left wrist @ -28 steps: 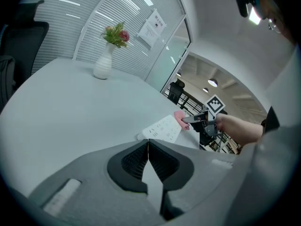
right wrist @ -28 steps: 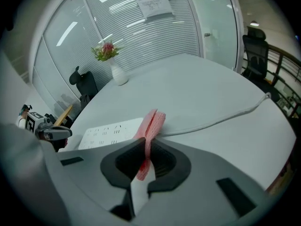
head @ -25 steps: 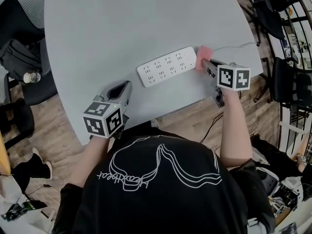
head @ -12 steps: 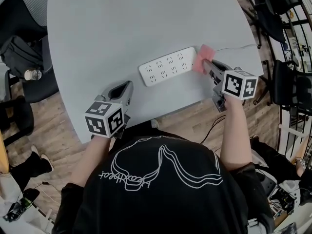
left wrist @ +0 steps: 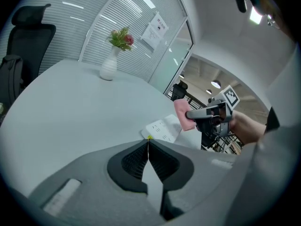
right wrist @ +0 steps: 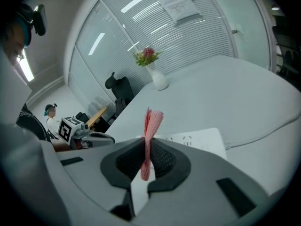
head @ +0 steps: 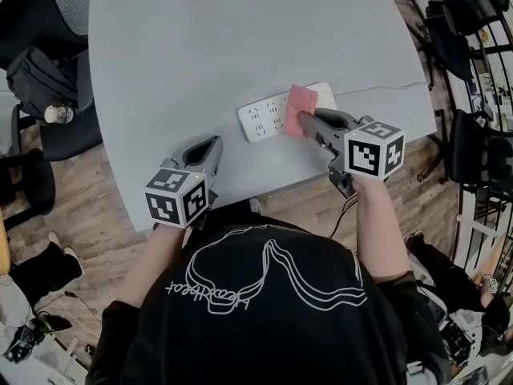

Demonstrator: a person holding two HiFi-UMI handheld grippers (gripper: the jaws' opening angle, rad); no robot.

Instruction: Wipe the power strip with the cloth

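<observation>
Pink cloth (head: 300,109), clamped in the right hand-held gripper (head: 308,119), is held over the power strip (head: 263,119) for wiping; left hand-held gripper (head: 211,144) is closed, empty

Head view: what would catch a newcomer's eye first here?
The pink cloth, pinched in the right gripper, is over the right part of the white power strip mid-table. The left gripper is shut and empty by the front edge of the table.
</observation>
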